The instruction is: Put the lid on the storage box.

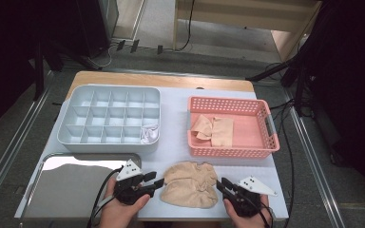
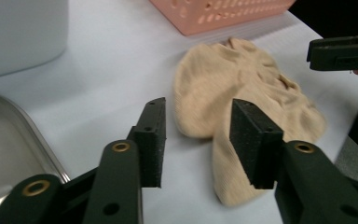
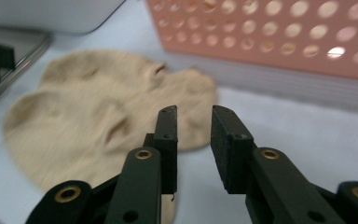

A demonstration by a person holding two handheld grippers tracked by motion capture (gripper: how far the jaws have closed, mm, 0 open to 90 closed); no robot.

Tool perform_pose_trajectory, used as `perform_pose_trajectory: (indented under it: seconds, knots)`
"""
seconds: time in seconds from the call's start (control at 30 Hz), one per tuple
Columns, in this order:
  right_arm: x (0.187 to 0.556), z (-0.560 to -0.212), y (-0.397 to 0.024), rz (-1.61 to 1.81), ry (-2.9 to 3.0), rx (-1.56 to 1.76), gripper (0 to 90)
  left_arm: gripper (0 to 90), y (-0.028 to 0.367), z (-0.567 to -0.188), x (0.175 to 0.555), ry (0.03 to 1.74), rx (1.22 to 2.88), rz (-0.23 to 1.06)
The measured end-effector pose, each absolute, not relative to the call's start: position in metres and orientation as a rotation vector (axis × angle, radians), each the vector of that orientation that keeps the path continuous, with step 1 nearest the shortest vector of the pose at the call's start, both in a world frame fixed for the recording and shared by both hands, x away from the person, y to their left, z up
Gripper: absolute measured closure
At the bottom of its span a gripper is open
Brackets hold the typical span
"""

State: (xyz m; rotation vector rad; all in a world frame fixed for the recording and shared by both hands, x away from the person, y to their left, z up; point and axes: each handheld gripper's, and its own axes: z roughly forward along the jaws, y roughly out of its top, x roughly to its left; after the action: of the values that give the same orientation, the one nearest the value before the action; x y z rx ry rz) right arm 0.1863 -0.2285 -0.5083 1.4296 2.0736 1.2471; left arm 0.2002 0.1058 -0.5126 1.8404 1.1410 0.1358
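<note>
A: Where do the crumpled beige fabric socks [image 1: 190, 184] lie?

B: On the white table cover [image 1: 176, 142], near its front edge, between the two hands and just in front of the pink perforated plastic basket [image 1: 232, 149].

A: And the left gripper [image 1: 157, 182]?

B: Its jaws stand partly apart at the socks' left edge, with nothing pinched.

A: The right gripper [image 1: 222, 184]?

B: A narrow gap between its jaws, empty, at the socks' right edge. A grey divided tray [image 1: 78, 135] sits behind the left hand.
</note>
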Motion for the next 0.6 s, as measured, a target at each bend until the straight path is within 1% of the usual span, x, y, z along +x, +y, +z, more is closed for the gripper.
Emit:
perform_pose_trajectory:
  seconds: [0.07,0.17,0.23,0.3,0.33,0.43,0.6]
  knots:
    - [0.198,-0.512,-0.226,1.237,2.067,1.456,68.5,61.9,0.102,-0.514,0.207,1.154,1.860,0.132]
    - [0.212,-0.520,-0.217,1.164,2.109,1.446,68.2,65.5,0.095,-0.516,0.215,1.179,1.892,0.144]
    - [0.216,-0.526,-0.213,1.125,2.132,1.453,73.3,72.6,0.093,-0.518,0.219,1.196,1.912,0.134]
    - [0.214,-0.528,-0.209,1.125,2.136,1.443,82.1,84.7,0.093,-0.518,0.222,1.202,1.938,0.123]
    - [0.214,-0.527,-0.209,1.121,2.146,1.432,85.2,88.7,0.093,-0.519,0.223,1.200,1.940,0.112]
    - [0.209,-0.526,-0.210,1.113,2.149,1.451,87.8,90.0,0.093,-0.519,0.224,1.188,1.949,0.103]
    - [0.200,-0.526,-0.216,1.141,2.134,1.511,88.1,90.0,0.095,-0.520,0.227,1.203,1.952,0.099]
